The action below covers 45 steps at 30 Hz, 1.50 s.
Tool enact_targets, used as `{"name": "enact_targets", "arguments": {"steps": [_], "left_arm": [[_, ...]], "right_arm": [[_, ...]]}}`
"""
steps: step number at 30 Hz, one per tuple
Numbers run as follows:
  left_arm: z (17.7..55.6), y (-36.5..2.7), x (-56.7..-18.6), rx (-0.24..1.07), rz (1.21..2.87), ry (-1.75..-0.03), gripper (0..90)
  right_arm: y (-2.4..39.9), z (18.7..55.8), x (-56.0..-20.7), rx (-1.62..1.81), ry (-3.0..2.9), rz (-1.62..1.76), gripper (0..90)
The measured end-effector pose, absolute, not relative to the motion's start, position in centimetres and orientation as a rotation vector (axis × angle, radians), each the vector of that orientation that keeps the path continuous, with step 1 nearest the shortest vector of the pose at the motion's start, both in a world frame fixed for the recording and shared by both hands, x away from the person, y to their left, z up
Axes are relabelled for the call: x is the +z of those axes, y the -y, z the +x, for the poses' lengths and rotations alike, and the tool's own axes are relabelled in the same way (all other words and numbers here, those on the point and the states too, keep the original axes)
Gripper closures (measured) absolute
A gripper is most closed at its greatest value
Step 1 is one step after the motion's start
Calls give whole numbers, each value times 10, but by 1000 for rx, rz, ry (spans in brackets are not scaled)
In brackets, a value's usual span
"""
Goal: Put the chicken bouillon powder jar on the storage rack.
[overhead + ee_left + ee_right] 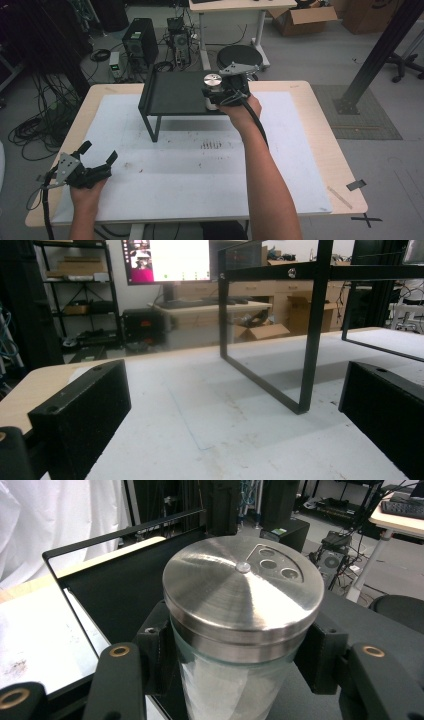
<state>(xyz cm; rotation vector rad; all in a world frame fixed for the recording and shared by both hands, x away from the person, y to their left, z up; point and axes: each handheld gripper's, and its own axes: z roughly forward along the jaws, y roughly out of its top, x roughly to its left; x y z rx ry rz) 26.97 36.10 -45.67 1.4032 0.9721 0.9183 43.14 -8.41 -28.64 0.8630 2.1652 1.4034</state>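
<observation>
glass shaker [235, 645] clamped in right gripper [227, 92] at shelf [175, 95] edge; left gripper [92, 160] open, empty. could tip off if released too near rim.

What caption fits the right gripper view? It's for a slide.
Right gripper clamps a glass shaker with steel lid above the black shelf.

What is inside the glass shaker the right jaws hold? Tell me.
White grains fill the glass shaker, seen through its wall below the steel lid. The lid and the right gripper hide the top and sides of the fill.
</observation>
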Motion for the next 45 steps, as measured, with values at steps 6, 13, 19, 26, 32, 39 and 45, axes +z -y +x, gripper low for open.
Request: {"name": "enact_targets", "arguments": {"steps": [6, 13, 19, 26, 32, 39, 45], "left_arm": [[270, -361, -457, 918, 1403, -972, 7], [270, -361, -457, 917, 1402, -972, 7], [270, -361, -457, 916, 1402, -973, 7], [270, -361, -457, 917, 1401, -972, 7], [270, -361, -457, 917, 1400, -972, 7], [270, -361, -457, 916, 1402, -973, 7], [270, -361, -457, 917, 1402, -972, 7]], "right_arm": [[83, 434, -288, 1397, -2167, 871, 433], [83, 436, -289, 1406, -2171, 883, 433], [83, 438, -289, 1413, -2179, 894, 432], [83, 439, -289, 1414, -2183, 900, 432], [84, 439, -288, 1407, -2187, 902, 429], [82, 438, -288, 1408, -2173, 900, 393], [83, 436, -288, 1405, -2181, 906, 366]]}}
